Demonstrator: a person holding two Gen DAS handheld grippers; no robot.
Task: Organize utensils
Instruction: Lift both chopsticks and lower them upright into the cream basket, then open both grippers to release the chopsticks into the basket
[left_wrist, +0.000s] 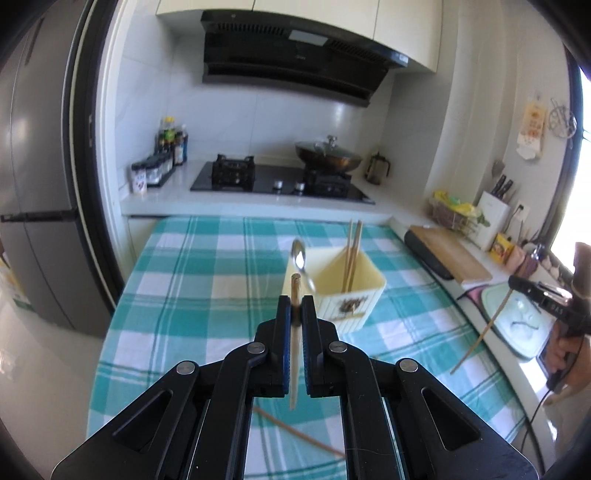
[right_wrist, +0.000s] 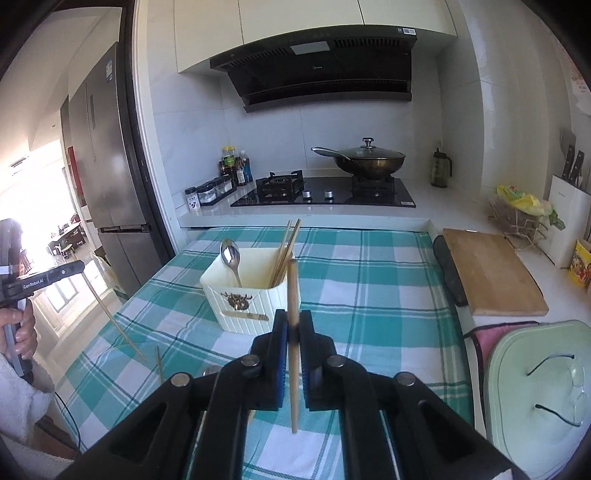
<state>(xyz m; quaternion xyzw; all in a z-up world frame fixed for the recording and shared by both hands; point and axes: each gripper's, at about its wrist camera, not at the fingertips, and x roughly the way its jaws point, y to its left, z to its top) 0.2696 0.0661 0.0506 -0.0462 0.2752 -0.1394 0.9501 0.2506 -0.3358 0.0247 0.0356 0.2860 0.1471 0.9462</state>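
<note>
Right gripper (right_wrist: 292, 325) pinches a chopstick (right_wrist: 293, 369) before the holder (right_wrist: 251, 306).

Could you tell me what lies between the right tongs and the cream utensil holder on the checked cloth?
Only bare checked cloth lies between the right tongs, shut on a chopstick, and the utensil holder. The right wrist view shows it.

Lidded wok (right_wrist: 369, 160) on stove (right_wrist: 325, 192), cutting board (right_wrist: 491, 273) nearby
</note>
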